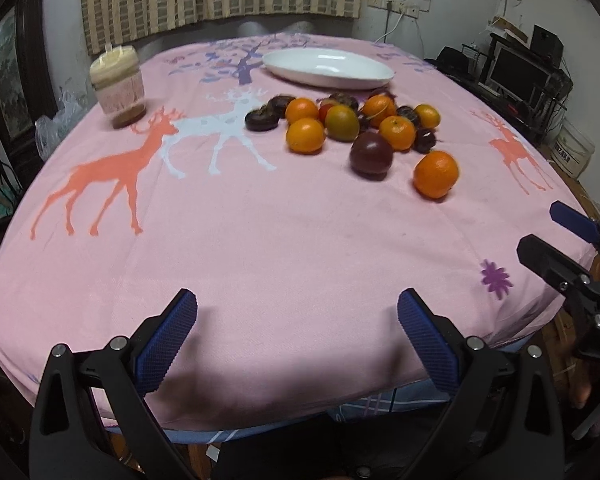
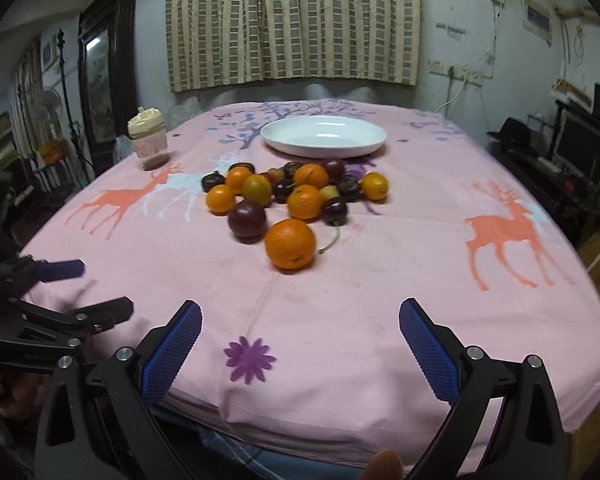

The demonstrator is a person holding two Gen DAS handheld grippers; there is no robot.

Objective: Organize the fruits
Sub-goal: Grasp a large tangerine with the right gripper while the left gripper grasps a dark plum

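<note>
While piled, fruits (image 2: 296, 192) orange, dark purple | plate (image 2: 324, 136) white

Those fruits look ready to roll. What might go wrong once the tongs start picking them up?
The front orange sits loose on the smooth pink cloth, apart from the pile; a nudge from the open right tongs may roll it toward the table edge. The pile is packed tightly, so grabbing one fruit could scatter its neighbours. The white plate lies behind the pile, so carried fruit must pass over it.
</note>
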